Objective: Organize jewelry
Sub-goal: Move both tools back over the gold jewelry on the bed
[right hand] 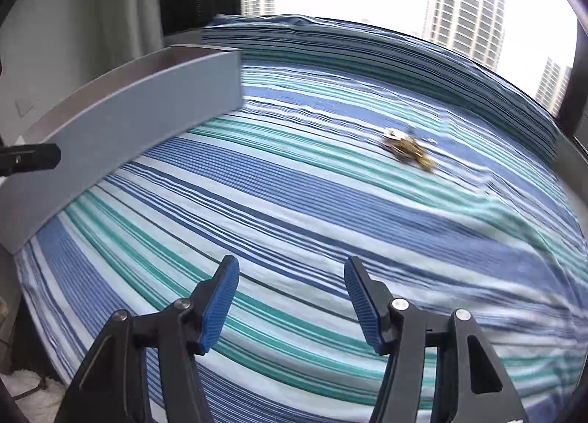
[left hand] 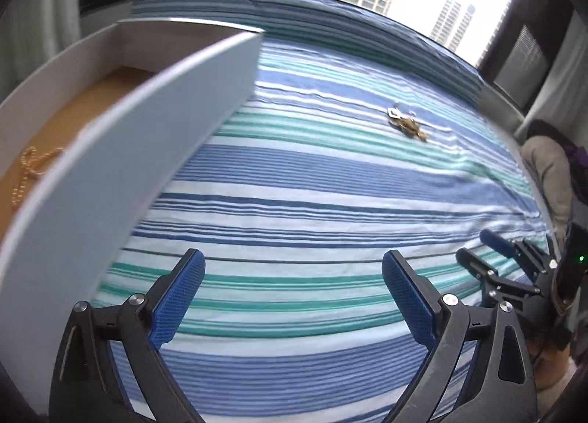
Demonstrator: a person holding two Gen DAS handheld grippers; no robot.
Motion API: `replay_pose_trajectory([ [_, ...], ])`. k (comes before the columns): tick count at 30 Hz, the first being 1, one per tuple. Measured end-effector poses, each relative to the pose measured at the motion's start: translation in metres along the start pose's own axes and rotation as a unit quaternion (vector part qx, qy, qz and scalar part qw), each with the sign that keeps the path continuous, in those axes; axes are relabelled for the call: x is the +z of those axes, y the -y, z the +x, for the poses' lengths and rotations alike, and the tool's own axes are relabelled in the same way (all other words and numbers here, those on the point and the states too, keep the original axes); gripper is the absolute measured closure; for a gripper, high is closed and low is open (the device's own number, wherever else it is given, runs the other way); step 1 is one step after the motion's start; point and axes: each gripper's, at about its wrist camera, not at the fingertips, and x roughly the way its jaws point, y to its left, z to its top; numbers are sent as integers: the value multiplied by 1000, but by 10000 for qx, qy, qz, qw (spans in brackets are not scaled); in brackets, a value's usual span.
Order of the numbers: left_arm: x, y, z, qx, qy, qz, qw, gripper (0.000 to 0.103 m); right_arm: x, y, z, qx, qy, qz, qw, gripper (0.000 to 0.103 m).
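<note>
Tangled gold-coloured jewellery heap (right hand: 408,149) lies right of centre on striped blue bedsheet (right hand: 294,202); light, limp, snag-prone, so pinch its thickest clump. Left gripper (left hand: 292,298) and right gripper (right hand: 292,300) gape empty.

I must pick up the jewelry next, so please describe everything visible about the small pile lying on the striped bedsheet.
The jewelry pile is a small tangled heap of gold-toned, metallic-looking pieces with a pale silvery part at its far end. It lies loose on the striped sheet, apart from the box and ahead of both grippers, touched by nothing else. Blur hides finer detail.
</note>
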Motion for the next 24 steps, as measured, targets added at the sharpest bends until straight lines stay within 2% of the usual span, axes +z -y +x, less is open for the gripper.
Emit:
replay_pose_trajectory([
  [3,1,37,31,30,71,448,9990,6,-20,36,-2,-417,16,318,9986,42],
  [5,1,55,41,228,164,721,9970,6,-28,50,0,-504,-9,432,9978,42],
  [8,3,63,53,429,284,895,9947,6,-34,60,3,-441,-33,576,9974,42],
  [11,3,53,61,556,218,834,9947,6,-31,61,2,-110,-187,662,9976,42],
  [14,1,45,70,513,59,652,9965,6,-11,66,6,483,-613,860,9932,42],
  [16,1,42,67,470,166,573,9971,6,13,78,6,706,-784,988,9895,42],
  [20,-1,46,73,676,55,643,9956,5,72,92,17,682,-739,513,9936,42],
  [24,0,48,76,638,-4,707,9955,2,120,104,76,653,-606,76,9960,42],
])
